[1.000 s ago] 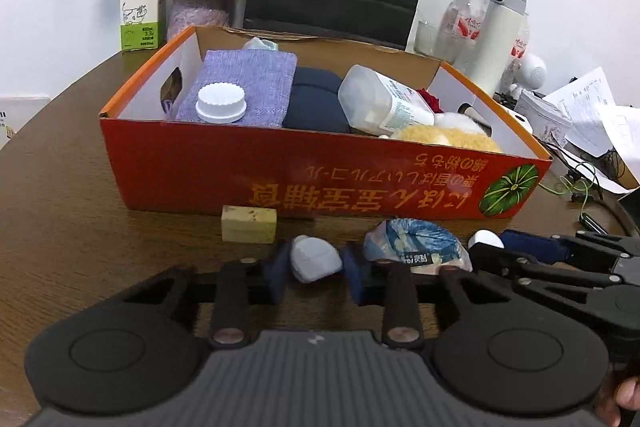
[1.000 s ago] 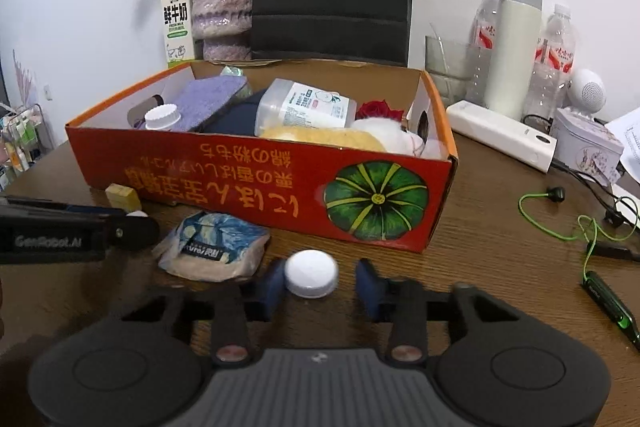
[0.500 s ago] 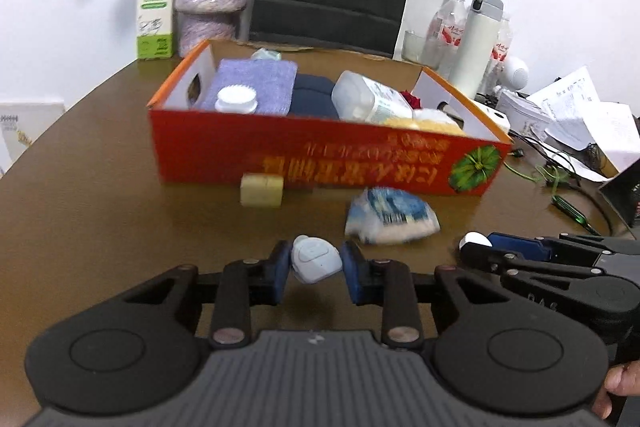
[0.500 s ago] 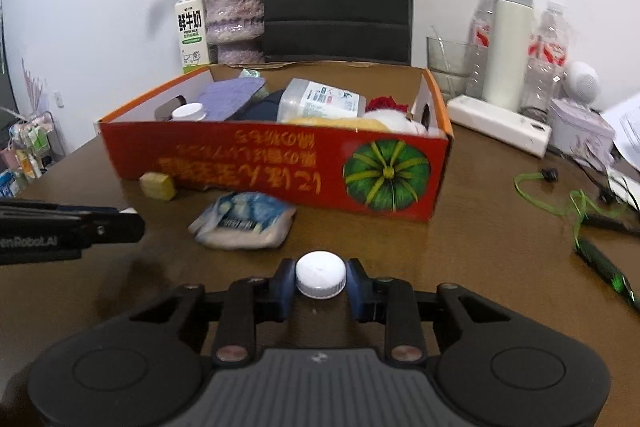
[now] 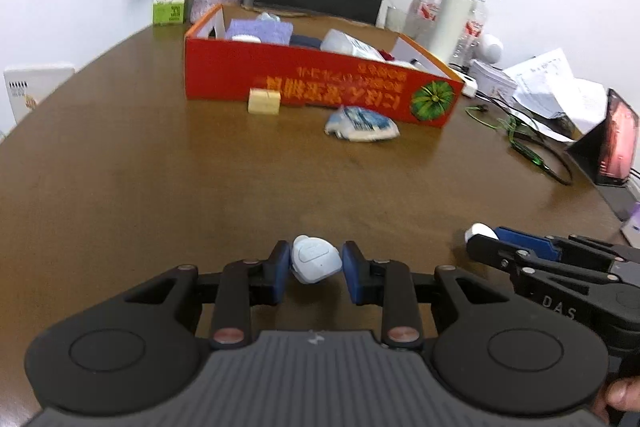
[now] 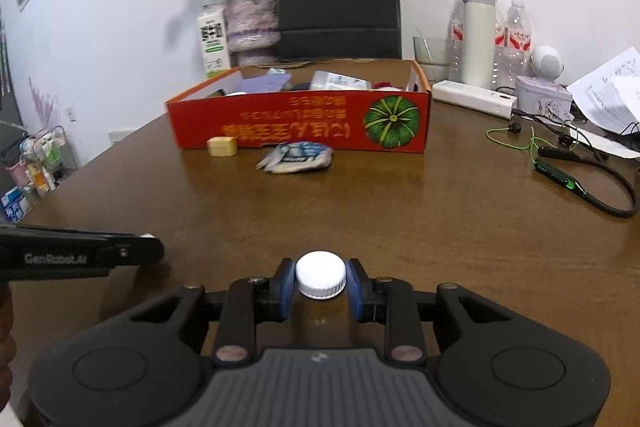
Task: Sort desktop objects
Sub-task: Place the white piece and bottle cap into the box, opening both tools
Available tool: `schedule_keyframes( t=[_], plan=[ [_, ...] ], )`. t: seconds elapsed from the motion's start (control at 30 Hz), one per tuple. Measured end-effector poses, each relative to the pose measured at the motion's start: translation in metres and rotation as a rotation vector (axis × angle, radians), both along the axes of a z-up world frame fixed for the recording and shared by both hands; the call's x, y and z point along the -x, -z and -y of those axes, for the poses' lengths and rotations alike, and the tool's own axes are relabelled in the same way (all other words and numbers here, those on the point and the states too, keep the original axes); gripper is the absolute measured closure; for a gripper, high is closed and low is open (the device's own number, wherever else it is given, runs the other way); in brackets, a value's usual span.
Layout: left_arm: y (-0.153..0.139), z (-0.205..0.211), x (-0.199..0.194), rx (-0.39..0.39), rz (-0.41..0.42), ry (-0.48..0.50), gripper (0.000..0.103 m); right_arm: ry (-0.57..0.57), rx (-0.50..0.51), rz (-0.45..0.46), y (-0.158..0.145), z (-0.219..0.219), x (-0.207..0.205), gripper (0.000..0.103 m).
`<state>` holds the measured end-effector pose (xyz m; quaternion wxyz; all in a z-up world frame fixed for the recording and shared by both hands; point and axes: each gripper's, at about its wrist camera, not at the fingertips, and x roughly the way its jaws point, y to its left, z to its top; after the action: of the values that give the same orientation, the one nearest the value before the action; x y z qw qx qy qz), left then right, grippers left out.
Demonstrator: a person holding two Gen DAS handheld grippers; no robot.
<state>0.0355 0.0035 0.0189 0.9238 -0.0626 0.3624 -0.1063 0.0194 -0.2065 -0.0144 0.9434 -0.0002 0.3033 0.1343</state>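
Left gripper [image 5: 316, 267]: blue pads clamped on a small pale-blue pebble-shaped case [image 5: 315, 264], one pad on each side, case clear of the table [image 5: 160, 167] as far as the left wrist view shows. Case looks like hard smooth plastic, rounded and light. Judgement: stiff enough for a firm pinch, but the curved glossy sides could let it squirt out forward; the present hold across the widest part seems the right place.

Right gripper [image 6: 321, 281]: pads closed on a white ribbed bottle cap [image 6: 321, 279], gripped across its rim. Judgement: very light, rigid, and the ribbing gives good friction; low slip risk, no fragility concern.

Both grippers sit at the near edge of the table, side by side, well apart from the red cardboard box [image 6: 300, 125] at the far side. Box is already partly filled: purple cloth, a plastic bottle lying down, other items not clear.

In front of the box's near wall, on the table: a pale yellow block [image 6: 222, 147] to the left, a crumpled blue-and-white soft packet [image 6: 296, 157] to its right. Judgement: block is likely rigid with flat faces, easy to pinch on opposite sides; packet is soft and will deform, so best taken across its middle bulk.
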Motion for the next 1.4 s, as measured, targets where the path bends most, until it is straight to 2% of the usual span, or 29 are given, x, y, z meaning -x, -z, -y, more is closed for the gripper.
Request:
schedule_keyframes(
  t=[0.2, 0.43, 0.67, 0.73, 0.83, 1.03, 1.2, 1.4],
  plan=[
    [-0.004, -0.003, 0.031, 0.003, 0.024, 0.011, 0.074, -0.010, -0.005, 0.018, -0.004, -0.005, 0.028, 0.077],
    [-0.012, -0.001, 0.045, 0.006, 0.054, 0.022, 0.074, -0.046, 0.000, 0.044, -0.008, -0.015, 0.047, 0.077],
    [-0.034, -0.006, 0.032, 0.044, 0.081, 0.036, 0.074, -0.048, -0.022, 0.089, -0.037, -0.002, 0.036, 0.077],
    [-0.044, -0.016, 0.017, 0.113, 0.063, 0.062, 0.074, -0.059, -0.040, 0.098, -0.049, 0.004, 0.026, 0.077],
    [-0.063, -0.033, -0.011, 0.165, 0.064, 0.050, 0.074, -0.080, -0.056, 0.124, -0.073, 0.011, 0.004, 0.077],
    [-0.104, -0.057, -0.077, 0.138, 0.098, 0.039, 0.074, -0.147, -0.069, 0.160, -0.122, 0.013, -0.059, 0.077],
    [-0.103, -0.056, -0.149, 0.117, 0.048, 0.028, 0.074, -0.186, -0.112, 0.073, -0.133, -0.001, -0.140, 0.077],
    [-0.080, -0.048, -0.229, 0.094, -0.070, 0.039, 0.074, -0.198, -0.130, -0.105, -0.108, -0.029, -0.239, 0.077]
  ],
)
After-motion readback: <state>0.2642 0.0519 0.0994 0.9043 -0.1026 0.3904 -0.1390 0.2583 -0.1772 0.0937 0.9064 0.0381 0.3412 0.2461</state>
